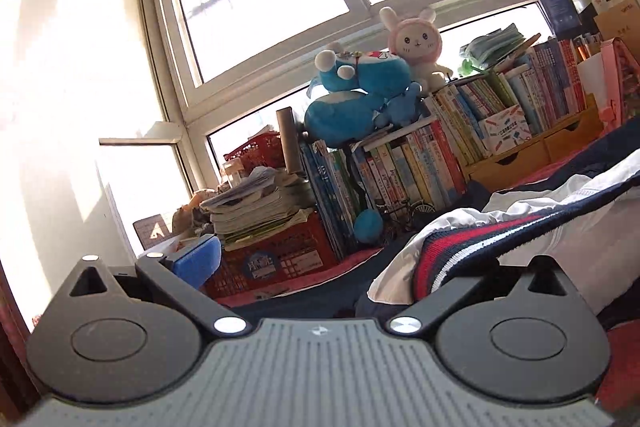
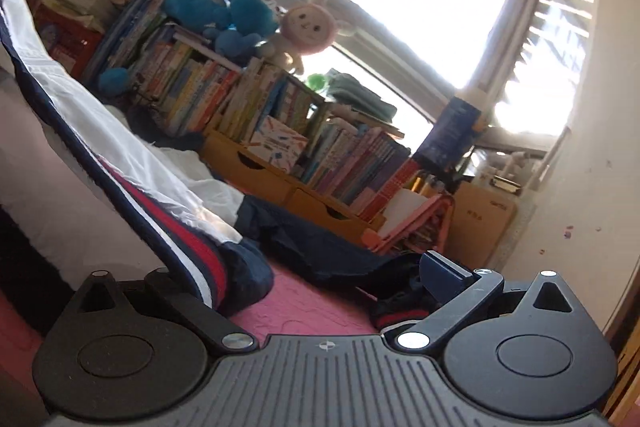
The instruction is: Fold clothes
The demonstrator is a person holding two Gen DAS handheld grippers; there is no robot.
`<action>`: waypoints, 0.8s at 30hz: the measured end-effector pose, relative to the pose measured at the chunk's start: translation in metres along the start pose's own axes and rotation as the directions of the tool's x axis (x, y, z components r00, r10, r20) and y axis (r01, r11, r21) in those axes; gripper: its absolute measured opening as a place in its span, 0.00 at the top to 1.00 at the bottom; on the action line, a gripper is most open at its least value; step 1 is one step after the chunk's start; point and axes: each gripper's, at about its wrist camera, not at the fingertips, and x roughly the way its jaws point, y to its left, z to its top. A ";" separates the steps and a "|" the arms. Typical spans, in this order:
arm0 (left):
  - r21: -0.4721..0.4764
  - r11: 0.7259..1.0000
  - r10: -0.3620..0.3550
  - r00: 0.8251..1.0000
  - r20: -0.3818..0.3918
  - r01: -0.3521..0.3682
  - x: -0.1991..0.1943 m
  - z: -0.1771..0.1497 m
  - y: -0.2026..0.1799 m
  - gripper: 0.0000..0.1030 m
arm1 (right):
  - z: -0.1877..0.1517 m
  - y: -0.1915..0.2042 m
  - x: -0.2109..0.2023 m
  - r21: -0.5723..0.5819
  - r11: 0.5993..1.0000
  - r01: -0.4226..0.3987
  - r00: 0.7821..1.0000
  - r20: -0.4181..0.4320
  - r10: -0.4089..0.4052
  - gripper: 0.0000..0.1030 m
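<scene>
A white jacket with navy, red and white striped ribbed trim (image 1: pixel 472 247) lies bunched on a pink mat. In the left wrist view my left gripper (image 1: pixel 348 267) stands wide open; its blue left pad (image 1: pixel 196 263) shows, and the right finger is hidden under the jacket's striped hem. In the right wrist view the same jacket (image 2: pixel 132 163) drapes over the left finger. My right gripper (image 2: pixel 316 279) is wide open, its dark blue right pad (image 2: pixel 444 277) over dark navy cloth (image 2: pixel 320 247).
Rows of books (image 1: pixel 440 155) on wooden drawers (image 2: pixel 276 179) line the window wall, with blue and pink plush toys (image 1: pixel 368 83) on top. Red crates with stacked papers (image 1: pixel 260 227) stand at left. The pink mat (image 2: pixel 316 311) lies below. A pink folder rack (image 2: pixel 408 219) stands at right.
</scene>
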 end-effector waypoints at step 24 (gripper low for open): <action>-0.763 0.442 -0.726 0.688 0.005 0.472 0.024 -0.078 0.115 0.00 | -0.020 -0.090 -0.002 0.341 0.709 -0.617 0.667 -0.251 0.702 0.00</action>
